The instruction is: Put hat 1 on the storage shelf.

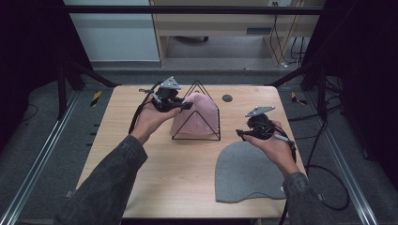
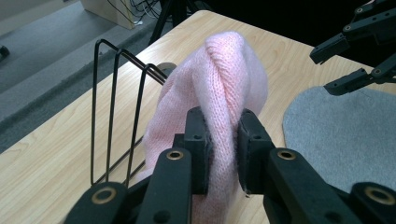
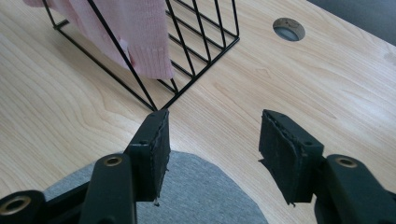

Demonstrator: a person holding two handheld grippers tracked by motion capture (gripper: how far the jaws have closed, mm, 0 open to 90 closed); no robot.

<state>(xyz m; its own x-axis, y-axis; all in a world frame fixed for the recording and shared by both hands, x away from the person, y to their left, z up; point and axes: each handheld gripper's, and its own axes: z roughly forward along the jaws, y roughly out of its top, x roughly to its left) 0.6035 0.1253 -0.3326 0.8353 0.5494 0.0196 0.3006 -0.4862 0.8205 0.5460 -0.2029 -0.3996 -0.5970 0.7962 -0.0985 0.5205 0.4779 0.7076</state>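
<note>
I work at a light wood table [image 1: 141, 187]. Grey floor [image 1: 42, 117] lies around; a wooden cabinet [image 1: 225, 23] stands far off.

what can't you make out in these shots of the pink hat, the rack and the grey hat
- Pink hat: its lower part in the left gripper view, behind the left gripper fingers.
- Wire rack: its top, cut off by the upper edge of the right gripper view.
- Grey hat: its right rim in the high view, under the right hand.

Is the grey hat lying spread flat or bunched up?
Spread flat. The grey hat lies smooth on the table, its whole rounded outline showing, with no folds; the right gripper hangs open over its top edge.
</note>
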